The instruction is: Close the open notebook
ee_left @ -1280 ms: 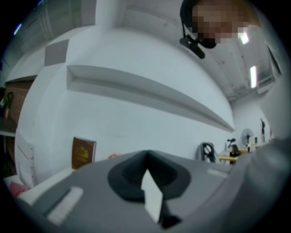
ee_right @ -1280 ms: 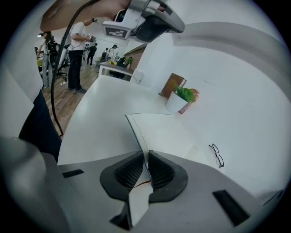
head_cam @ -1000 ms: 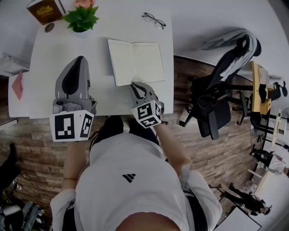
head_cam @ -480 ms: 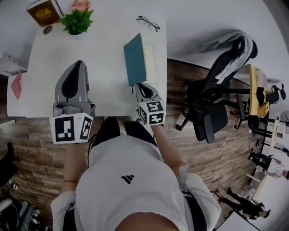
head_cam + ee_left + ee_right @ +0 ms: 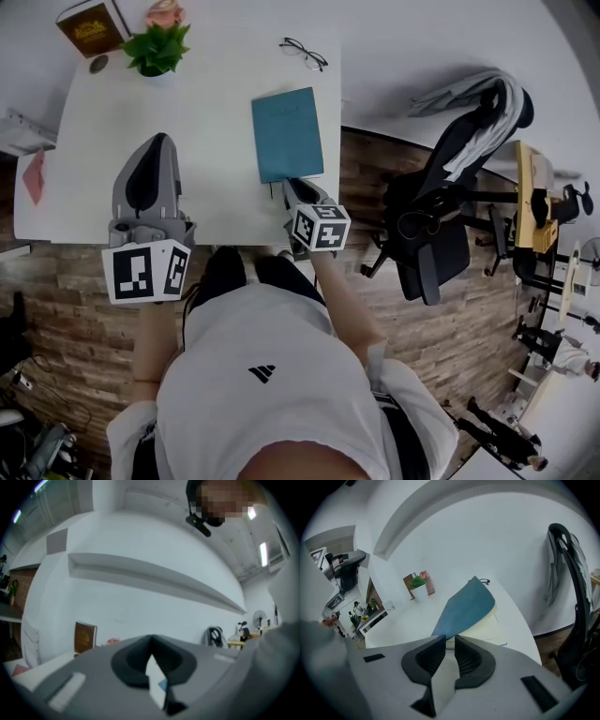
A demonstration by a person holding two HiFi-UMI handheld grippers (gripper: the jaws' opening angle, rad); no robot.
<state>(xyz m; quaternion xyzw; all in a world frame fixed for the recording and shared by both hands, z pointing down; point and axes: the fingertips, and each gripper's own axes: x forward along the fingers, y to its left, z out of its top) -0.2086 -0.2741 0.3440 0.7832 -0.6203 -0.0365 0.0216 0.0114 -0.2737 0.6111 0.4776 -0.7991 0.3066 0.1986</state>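
Table edges: the white table [image 5: 206,202] ends just past the notebook at 3 o'clock; its near edge runs under both grippers at 6 o'clock.
Open room: bare tabletop from the notebook out to 9 o'clock, as far as the left gripper. The plant [image 5: 157,49], brown book [image 5: 92,23] and glasses [image 5: 303,52] sit along the 12 o'clock edge, well apart from the notebook. The office chair [image 5: 448,211] stands on the floor at 3 o'clock.
Notebook: the notebook [image 5: 286,134] lies near the 3 o'clock edge with its teal cover up. In the right gripper view the cover [image 5: 468,603] rides slightly above the pages.
Long axis: 12 to 6, leaning a touch toward 11. Spine at 9, page edges at 3.
Right gripper: the right gripper [image 5: 292,185] is at the notebook's 6 o'clock corner. Its jaws are a narrow gap apart, have just been opening, and hold nothing.
Left gripper: the left gripper [image 5: 157,141] hovers over bare table with its tips together, empty.
Change: a second ago the notebook lay open, pages up. Half a second ago the cover stood on edge. Now it is folded over.
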